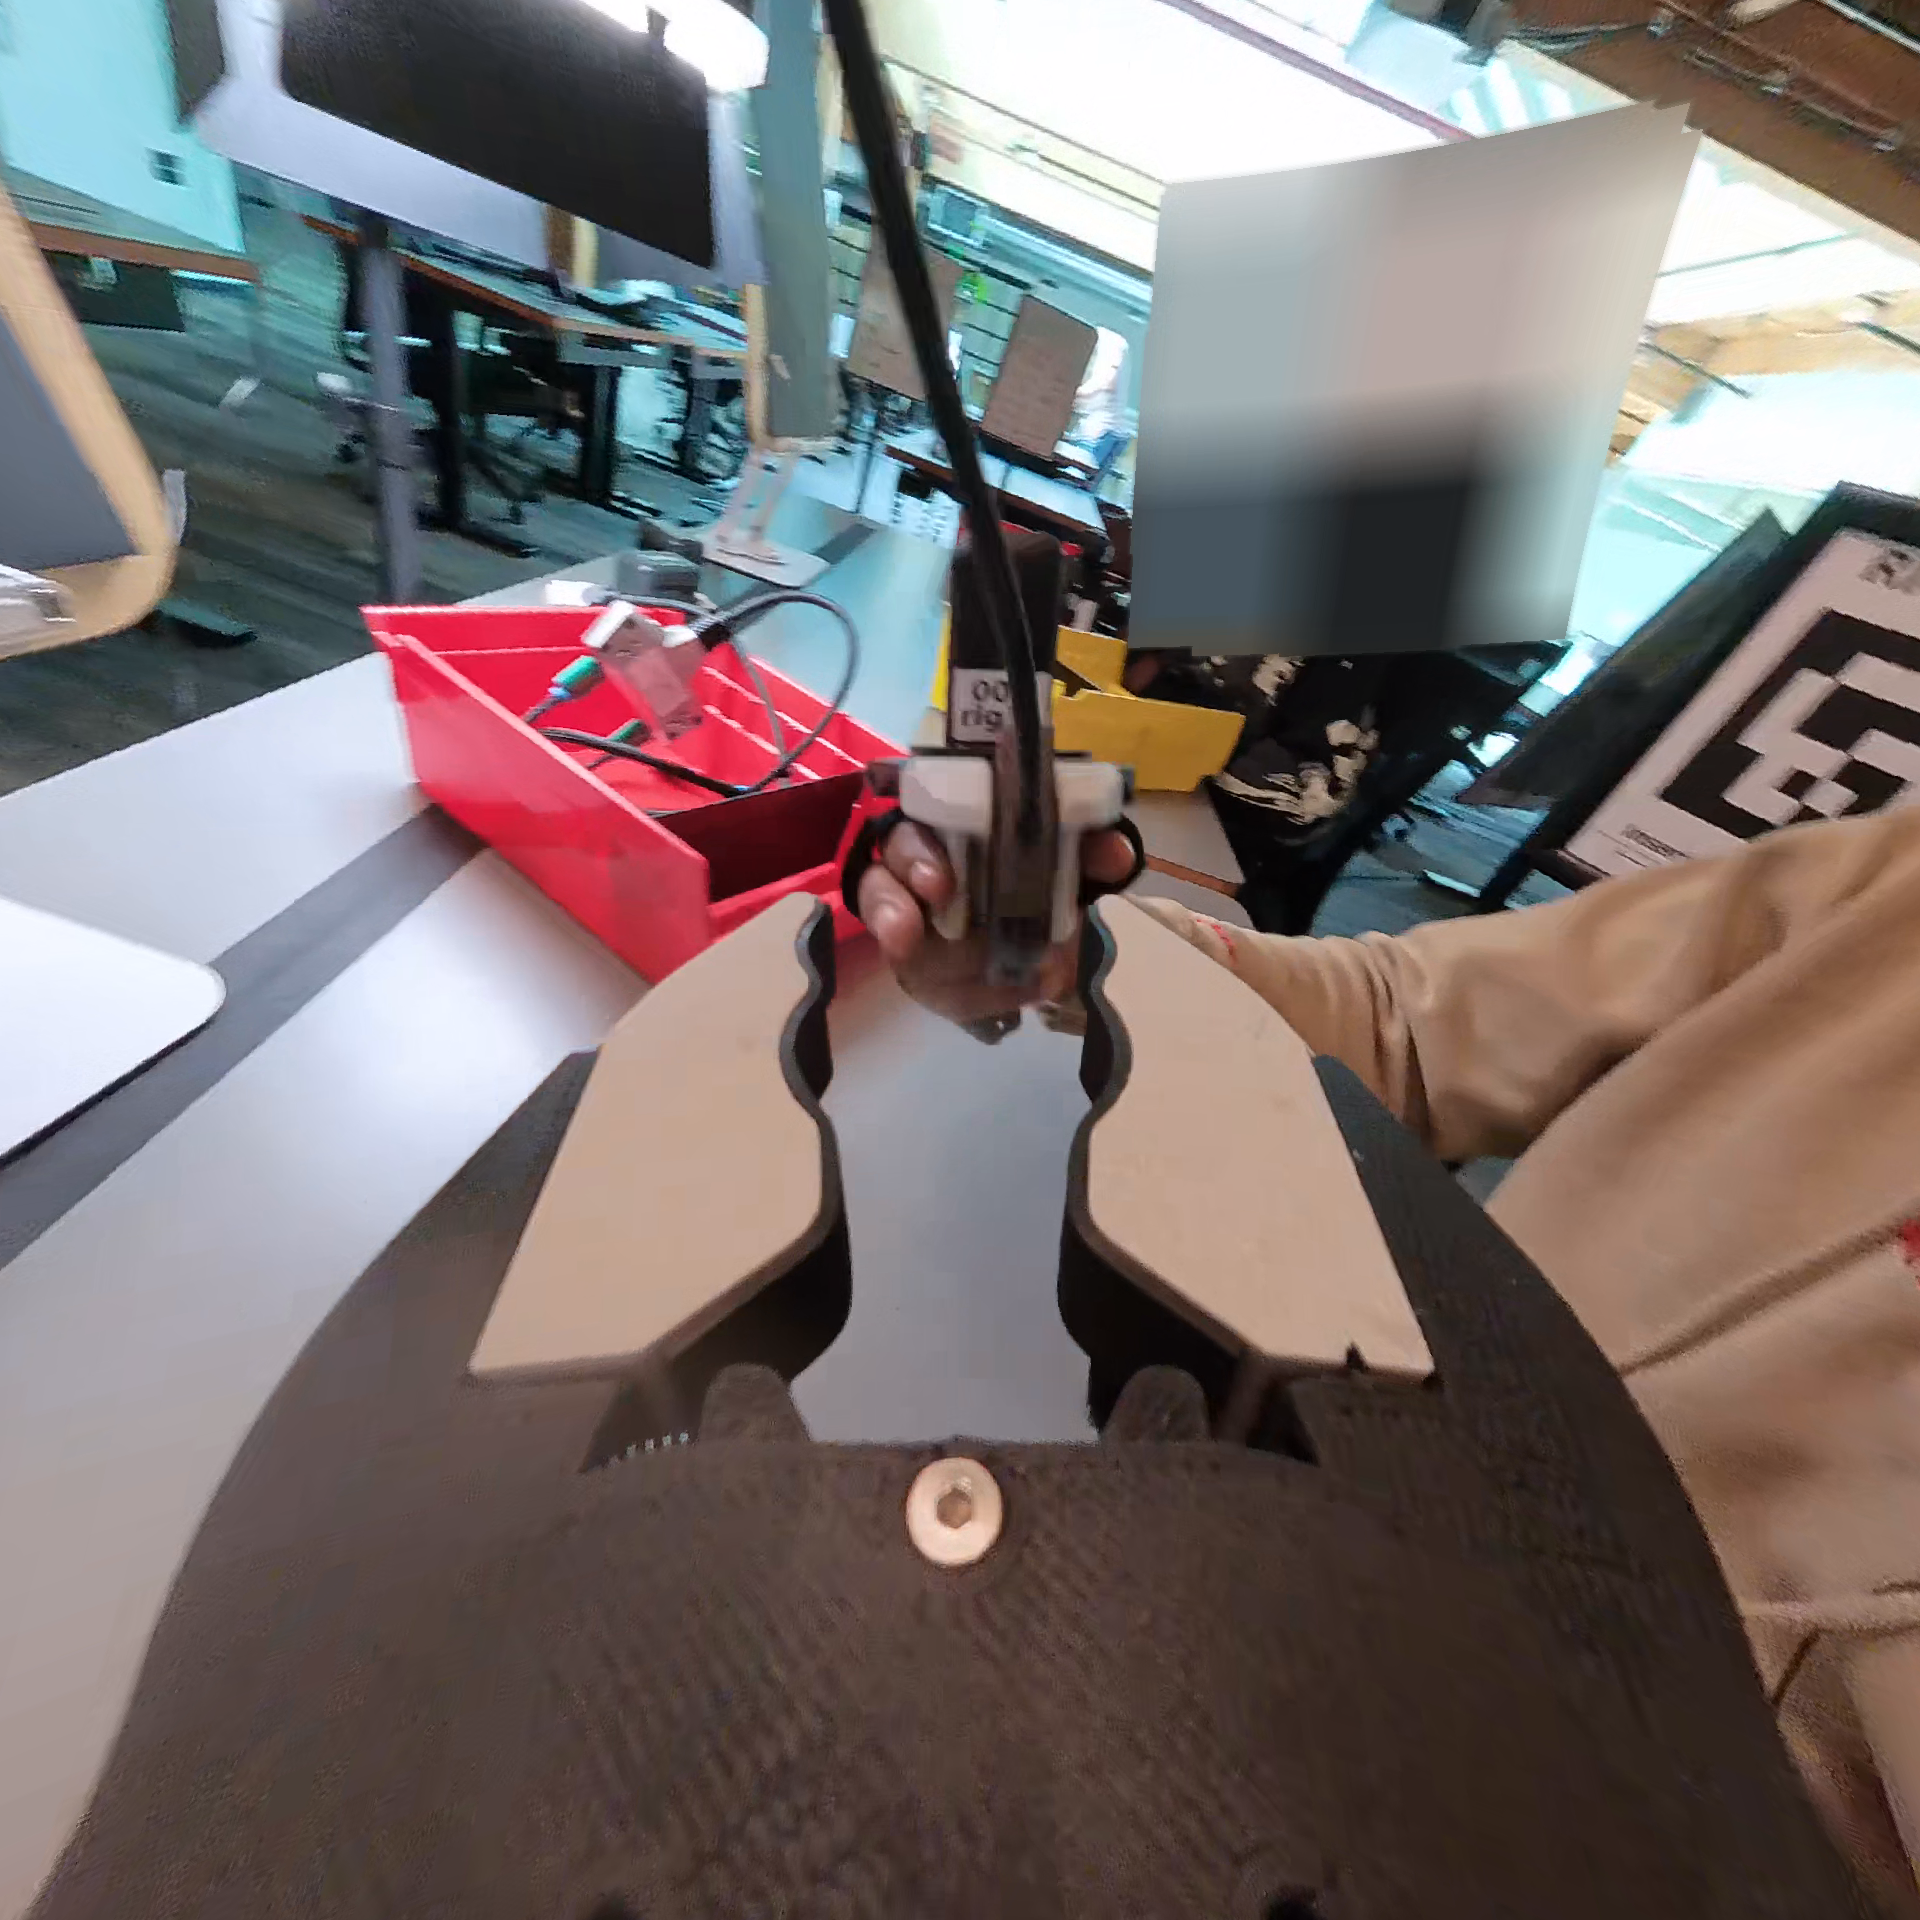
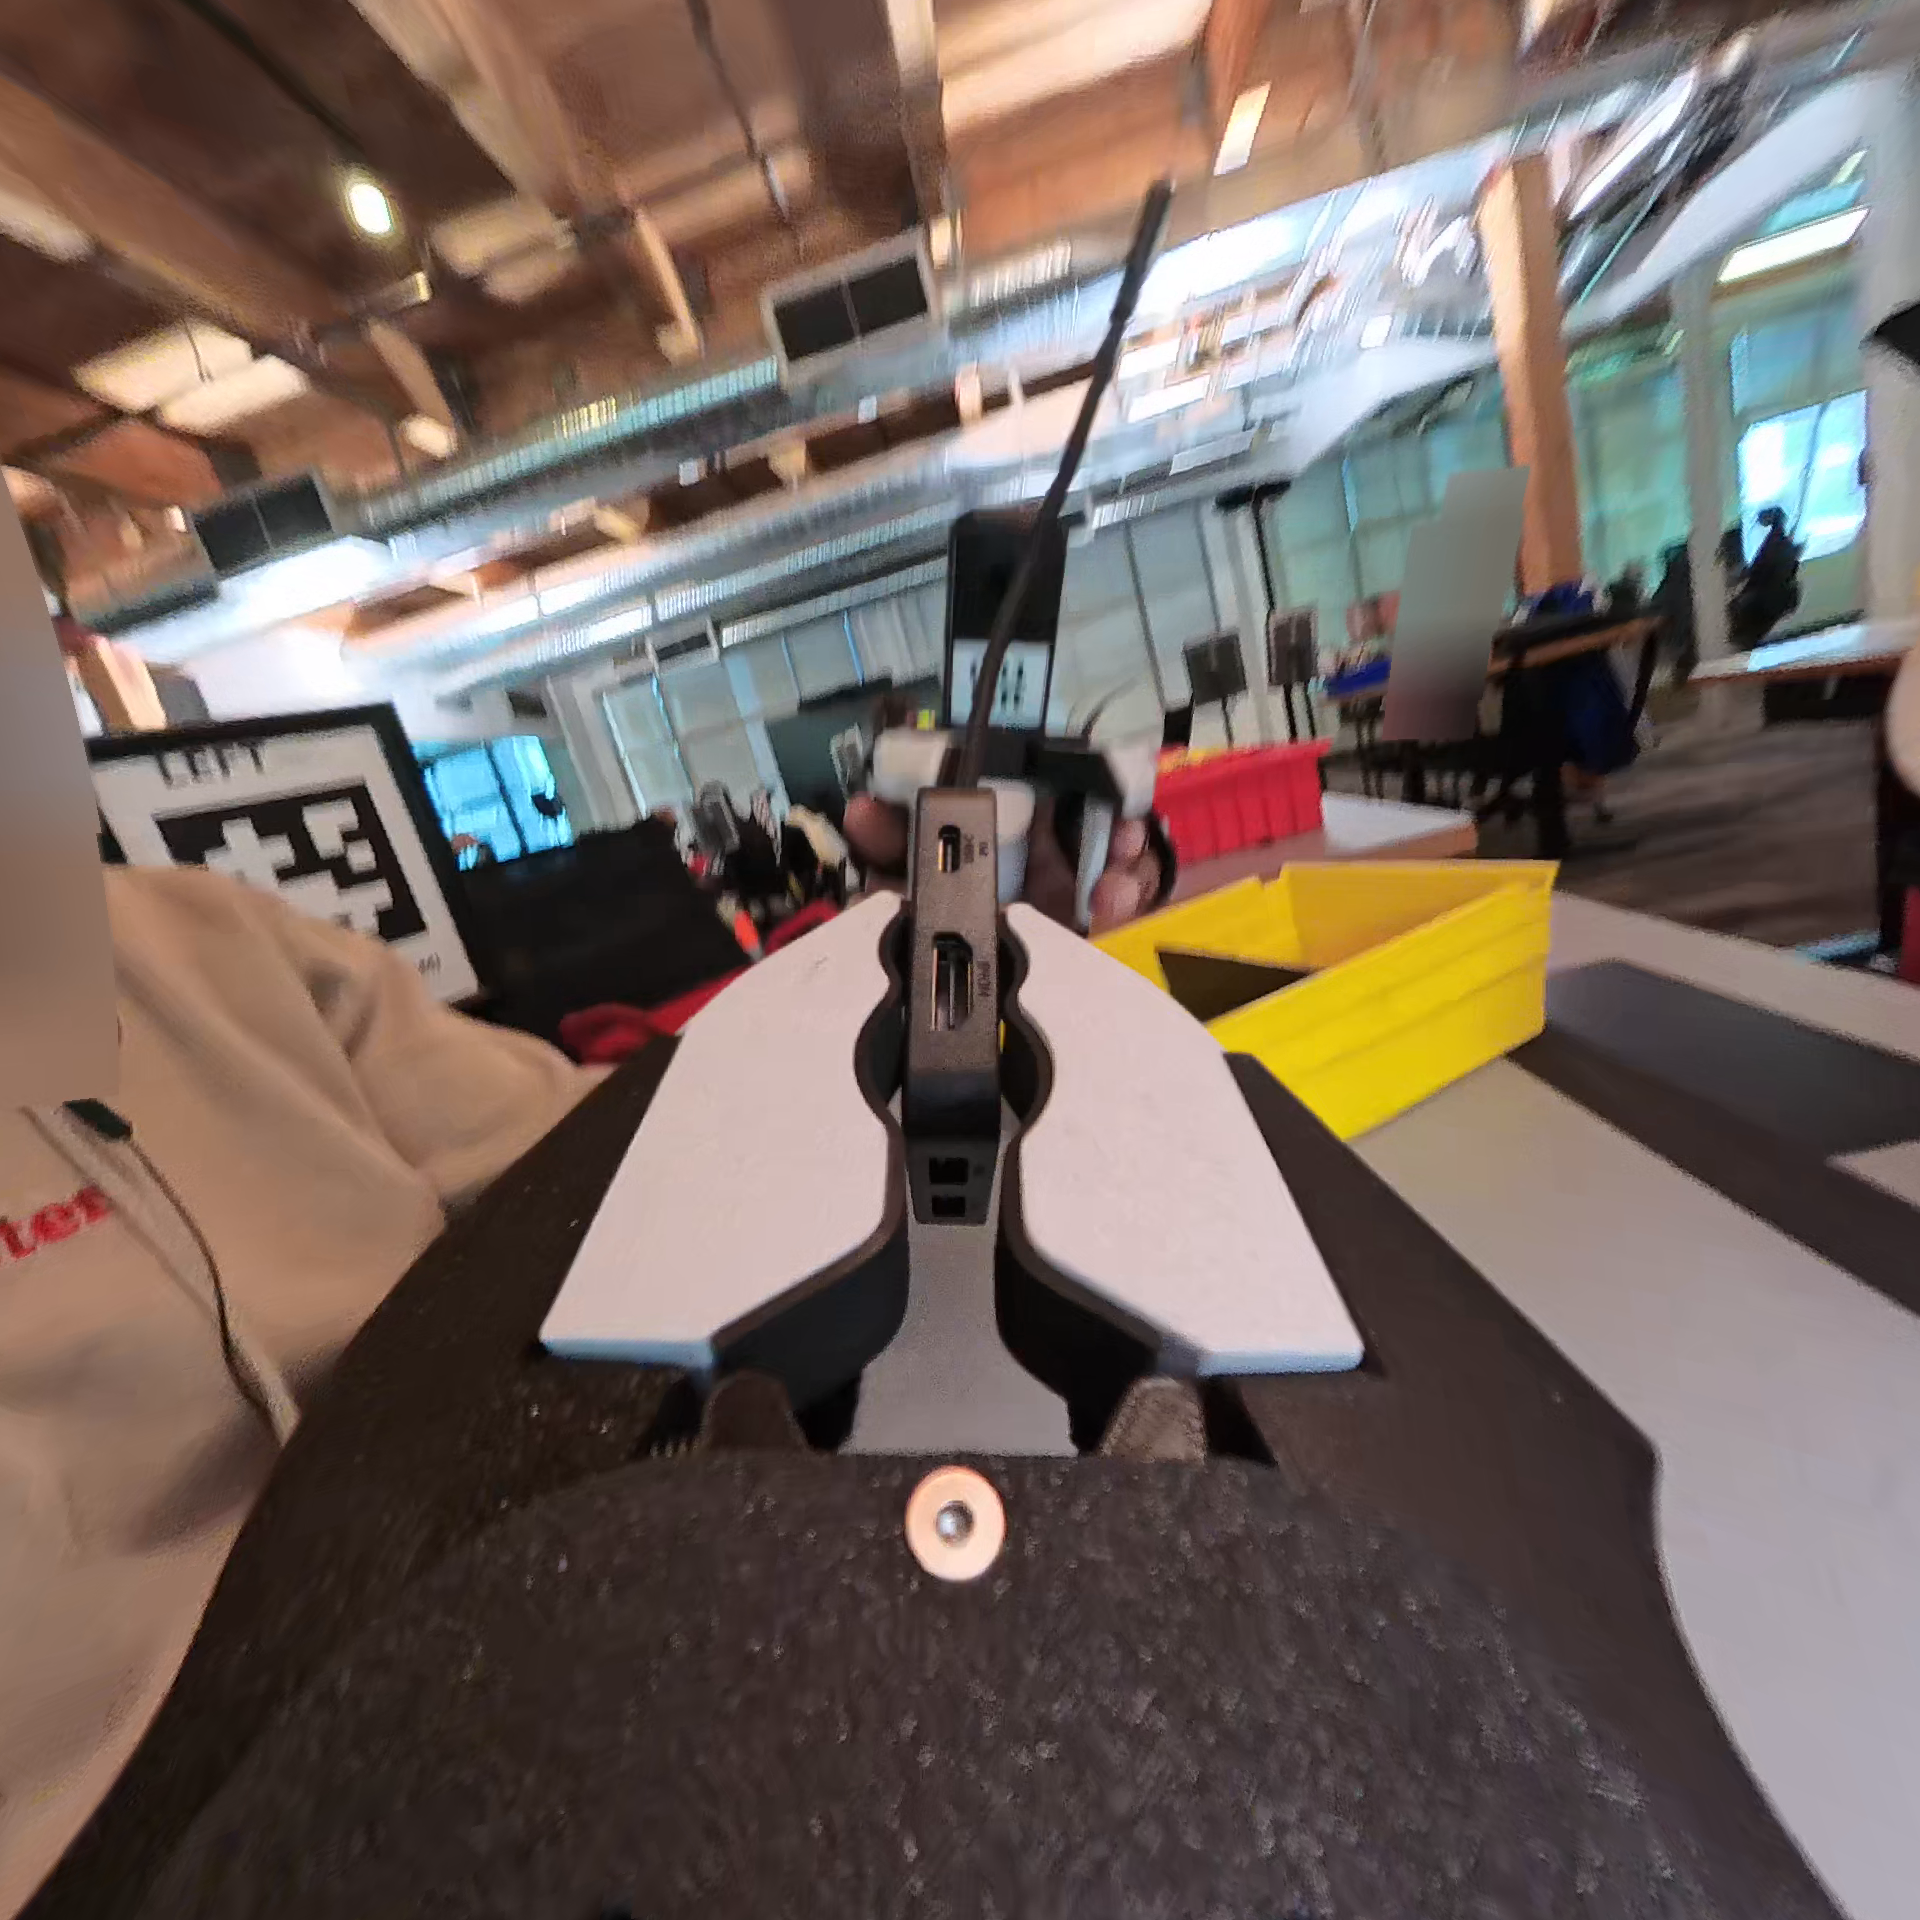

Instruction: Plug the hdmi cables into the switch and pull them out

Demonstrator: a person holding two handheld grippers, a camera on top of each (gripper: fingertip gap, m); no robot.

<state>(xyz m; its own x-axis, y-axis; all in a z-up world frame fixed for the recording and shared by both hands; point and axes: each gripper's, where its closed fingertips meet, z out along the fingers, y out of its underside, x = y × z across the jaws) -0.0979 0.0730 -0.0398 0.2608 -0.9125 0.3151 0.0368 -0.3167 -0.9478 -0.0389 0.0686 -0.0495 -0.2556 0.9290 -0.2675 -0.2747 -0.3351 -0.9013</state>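
Note:
My right gripper [image 2: 953,920] is shut on a small black switch [image 2: 951,1029], held upright on its edge, with its ports facing the camera. A black cable [image 2: 1049,520] runs up from the switch's far end. My left gripper [image 1: 956,935] is open and empty, above the grey table and pointing at the right gripper [image 1: 1013,831], which a hand holds just beyond its fingertips. The switch shows there edge-on [image 1: 1013,914], with the black cable [image 1: 935,343] rising out of frame. Loose cables [image 1: 800,675] and a silver adapter [image 1: 644,665] lie in a red bin [image 1: 561,800].
A yellow bin [image 2: 1382,977] stands on the table right of the right gripper; it also shows in the left wrist view [image 1: 1132,717]. A white pad [image 1: 83,1018] lies at the left. A black-and-white marker board [image 1: 1818,727] leans at the right. The person's beige sleeve [image 1: 1558,997] reaches in. About 7 cm separates my left fingertips from my right.

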